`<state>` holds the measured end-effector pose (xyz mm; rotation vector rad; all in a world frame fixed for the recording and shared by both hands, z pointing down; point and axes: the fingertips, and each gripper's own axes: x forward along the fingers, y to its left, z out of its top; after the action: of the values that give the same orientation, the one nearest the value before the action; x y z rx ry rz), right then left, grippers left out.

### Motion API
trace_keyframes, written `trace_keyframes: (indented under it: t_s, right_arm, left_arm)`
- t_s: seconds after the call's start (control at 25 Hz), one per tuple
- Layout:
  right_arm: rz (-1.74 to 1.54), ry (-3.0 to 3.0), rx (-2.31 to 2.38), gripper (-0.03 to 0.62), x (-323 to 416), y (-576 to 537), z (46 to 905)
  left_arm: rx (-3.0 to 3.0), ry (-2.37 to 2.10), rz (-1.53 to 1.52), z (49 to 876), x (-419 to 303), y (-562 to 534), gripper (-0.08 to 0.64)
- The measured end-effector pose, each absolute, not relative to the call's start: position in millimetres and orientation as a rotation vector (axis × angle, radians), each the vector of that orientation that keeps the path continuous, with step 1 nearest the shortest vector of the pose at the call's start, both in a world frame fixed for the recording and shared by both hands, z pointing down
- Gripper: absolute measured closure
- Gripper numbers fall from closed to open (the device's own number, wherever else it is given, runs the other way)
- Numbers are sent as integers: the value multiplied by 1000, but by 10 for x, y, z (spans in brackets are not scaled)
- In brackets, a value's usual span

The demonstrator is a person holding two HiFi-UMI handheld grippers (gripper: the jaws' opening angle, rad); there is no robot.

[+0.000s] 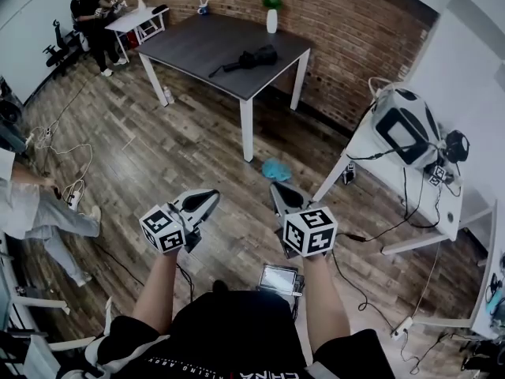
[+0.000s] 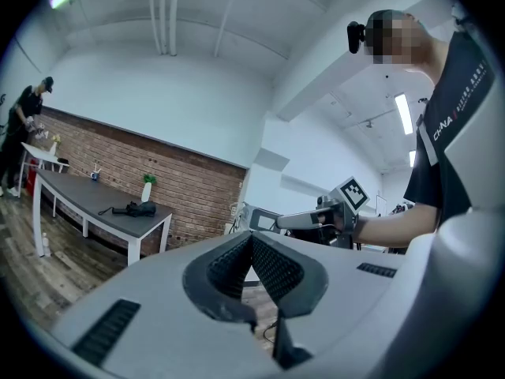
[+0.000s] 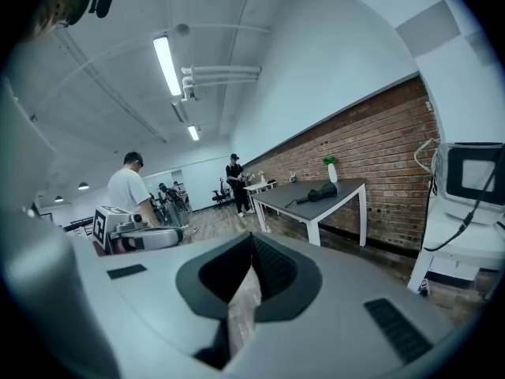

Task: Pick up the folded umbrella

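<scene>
Near field, head view: the person stands on the wooden floor [image 1: 158, 148] with both forearms held forward, a small screen device [image 1: 281, 278] at the waist between them. The left gripper [image 1: 211, 197] points roughly level and the right gripper [image 1: 275, 188] tips slightly downward. Each gripper's own view shows its ribbed pads brought together at the tips, with nothing caught between them, so both claws are closed and empty. Middle field: a crumpled blue object [image 1: 276, 169] lies on the floor near the leg of the dark table [image 1: 197, 38]. At the right, a white side table [image 1: 442, 212] carries a boxy white device with cables. Far field: the folded umbrella [image 1: 248, 58], black, lies flat on the dark table towards its right end, with its strap trailing to the left. It is well apart from both grippers and touched by neither. A white vase with a green plant [image 1: 271, 18] stands at the table's back edge, before the brick wall [image 1: 347, 30]. Another person [image 1: 91, 14] works at a white desk in the far corner. Judged state of the task: no step of the pick-up is done. What remains is to walk to the table, open one claw, close it on the umbrella and lift it.
</scene>
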<state>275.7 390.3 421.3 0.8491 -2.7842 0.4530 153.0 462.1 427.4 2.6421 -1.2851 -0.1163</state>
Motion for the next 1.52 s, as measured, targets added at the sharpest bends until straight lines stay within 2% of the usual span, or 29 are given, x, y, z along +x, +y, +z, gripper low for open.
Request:
trace_keyframes:
  t_s: [1.08, 1.52]
  right_arm:
    - [520, -2808, 829, 583, 3595, 3392, 4372]
    - [561, -2784, 808, 583, 3330, 3086, 4546]
  left_arm:
    - [2614, -1329, -60, 4370, 2301, 4167, 558]
    - [2566, -1323, -82, 4563, 2064, 3858, 557]
